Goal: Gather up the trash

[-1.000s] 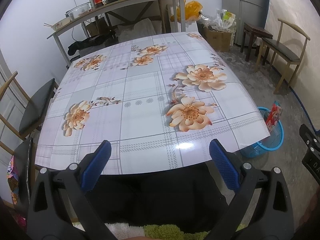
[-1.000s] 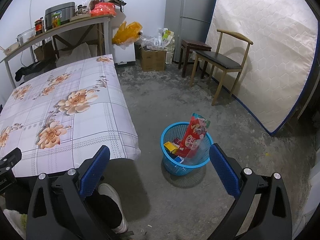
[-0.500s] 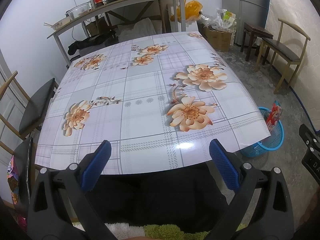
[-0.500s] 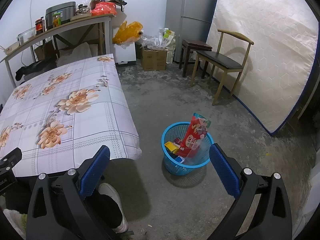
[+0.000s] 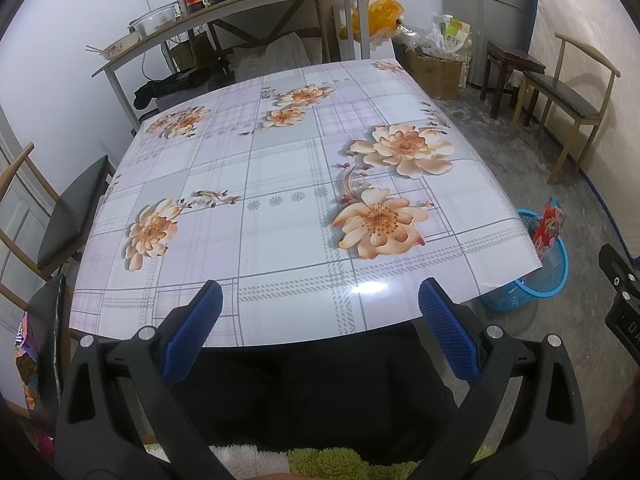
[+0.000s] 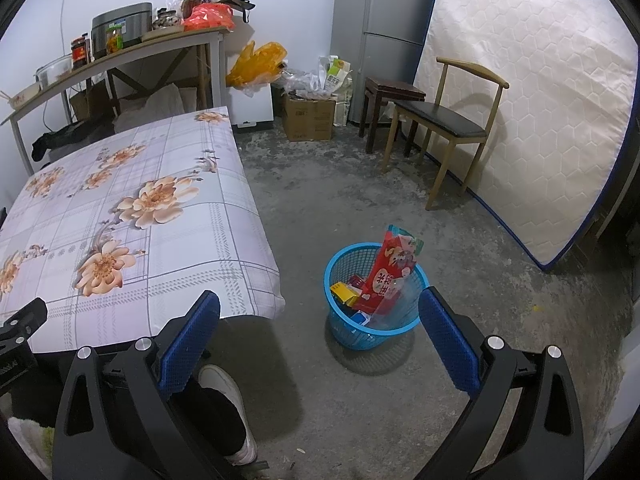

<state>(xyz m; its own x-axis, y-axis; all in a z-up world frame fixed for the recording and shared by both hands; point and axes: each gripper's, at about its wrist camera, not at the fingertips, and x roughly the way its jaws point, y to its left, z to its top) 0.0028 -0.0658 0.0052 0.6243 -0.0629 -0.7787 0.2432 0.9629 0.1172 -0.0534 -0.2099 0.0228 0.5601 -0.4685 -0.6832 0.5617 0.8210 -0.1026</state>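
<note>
Both tools gape wide and empty — the left hand-held gripper [image 5: 318, 330] over the flowered desk [image 5: 280, 216], the right hand-held gripper [image 6: 320, 330] above the floor near the blue basket [image 6: 340, 330], trash inside — a red packet [image 6: 390, 274] upright.

Black hand-held gripper [image 5: 316, 322] frames, blue textured pads [image 5: 192, 330].

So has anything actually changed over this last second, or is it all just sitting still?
Nothing visibly changed. Both the left gripper and the right gripper stay open and empty, the flowered table looks the same, and the red packet still stands in the blue basket on the floor.
</note>
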